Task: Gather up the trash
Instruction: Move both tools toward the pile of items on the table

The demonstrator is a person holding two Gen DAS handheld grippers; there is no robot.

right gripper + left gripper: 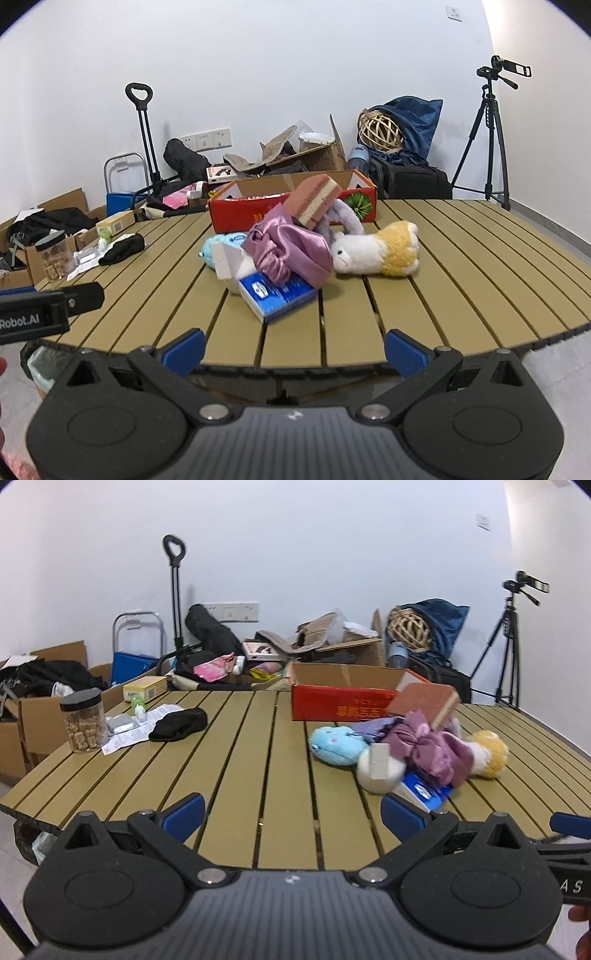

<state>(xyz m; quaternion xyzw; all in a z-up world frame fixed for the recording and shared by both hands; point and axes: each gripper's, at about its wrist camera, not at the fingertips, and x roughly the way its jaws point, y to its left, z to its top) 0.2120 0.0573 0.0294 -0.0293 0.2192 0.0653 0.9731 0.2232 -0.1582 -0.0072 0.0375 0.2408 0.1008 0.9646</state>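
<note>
White walls back a slatted tan desk [461, 266] with boxes and bags heaped behind it. My left tongs [292, 814] hang over the near edge, spread wide with nothing between them; my right tongs [293, 349] sit just off the near edge, equally wide and empty. Mid-desk lies a pile: blue packet [279, 297], white block [225, 260], purple cloth [291, 251], sponge [314, 199], blue plush [212, 247] and a white-and-yellow plush [380, 249], all touching. Behind it stands a red box [236, 218]. Far left I see a jar [84, 720], black cloth [179, 723] and paper slips [125, 734].
</note>
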